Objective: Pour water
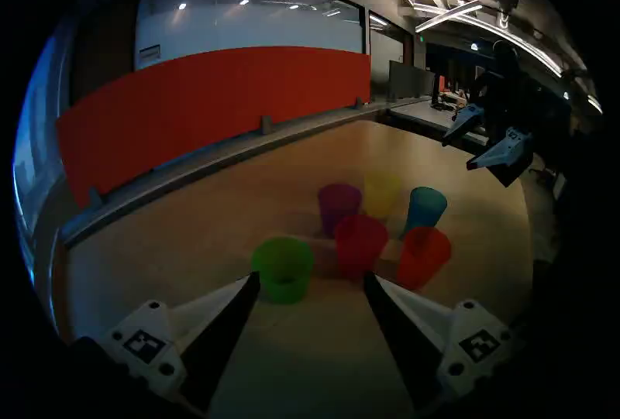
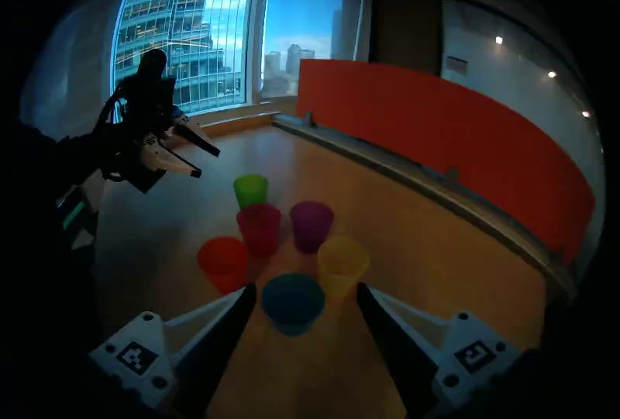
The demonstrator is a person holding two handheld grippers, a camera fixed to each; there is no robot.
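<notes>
Handling: green cup (image 1: pixel 283 268) we judge light, thin plastic, easily squashed | we'd pinch its wall gently below rim | left gripper (image 1: pixel 310 276) wide, empty | right gripper (image 2: pixel 304 287) wide, empty

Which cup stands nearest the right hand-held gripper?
The blue cup, lowest in the right gripper view; the orange cup and yellow cup stand behind it, the green cup farthest.

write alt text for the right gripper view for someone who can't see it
Six coloured cups stand clustered on a table, framed by the open right gripper, the blue cup nearest. The left gripper hovers open beyond them; a window and red partition stand behind.
</notes>
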